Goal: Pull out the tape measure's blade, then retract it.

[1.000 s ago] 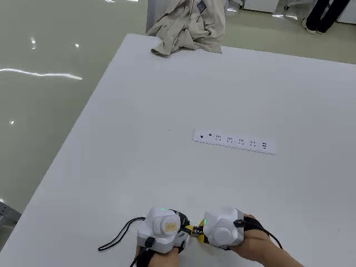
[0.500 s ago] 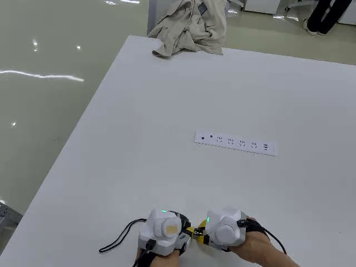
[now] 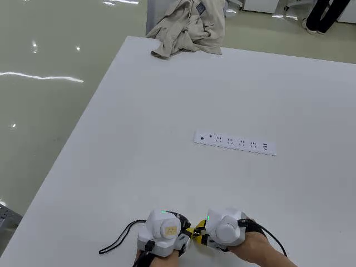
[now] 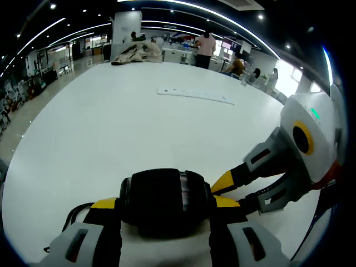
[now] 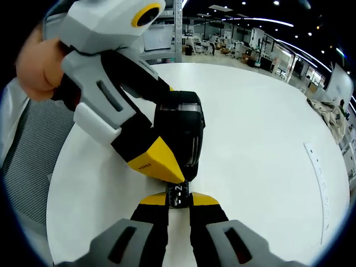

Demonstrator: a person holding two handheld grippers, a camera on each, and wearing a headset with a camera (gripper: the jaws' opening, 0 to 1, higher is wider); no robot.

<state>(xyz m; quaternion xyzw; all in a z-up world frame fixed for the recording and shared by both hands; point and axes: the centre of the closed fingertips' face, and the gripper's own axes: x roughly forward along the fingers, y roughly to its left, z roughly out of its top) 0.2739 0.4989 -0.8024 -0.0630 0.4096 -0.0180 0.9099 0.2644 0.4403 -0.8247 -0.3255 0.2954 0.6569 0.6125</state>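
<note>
A black tape measure case [image 4: 166, 192] sits between the yellow-tipped jaws of my left gripper [image 4: 166, 204], which is shut on it. In the right gripper view the case [image 5: 181, 128] lies just ahead, with a short bit of yellow blade [image 5: 178, 194] sticking out. My right gripper [image 5: 178, 200] is shut on that blade end. In the head view the left gripper [image 3: 161, 238] and right gripper [image 3: 224, 232] stand nearly touching at the near edge of the white table [image 3: 167, 122], with the tape measure [image 3: 194, 232] mostly hidden between them.
A white power strip [image 3: 234, 142] lies mid-table. A beige garment [image 3: 189, 25] is heaped at the far edge. A black cord [image 3: 118, 240] loops left of the left gripper. The table's left edge drops to the floor [image 3: 44, 83].
The two grippers stay close together on the tape measure. Only the head camera has shifted a little.
</note>
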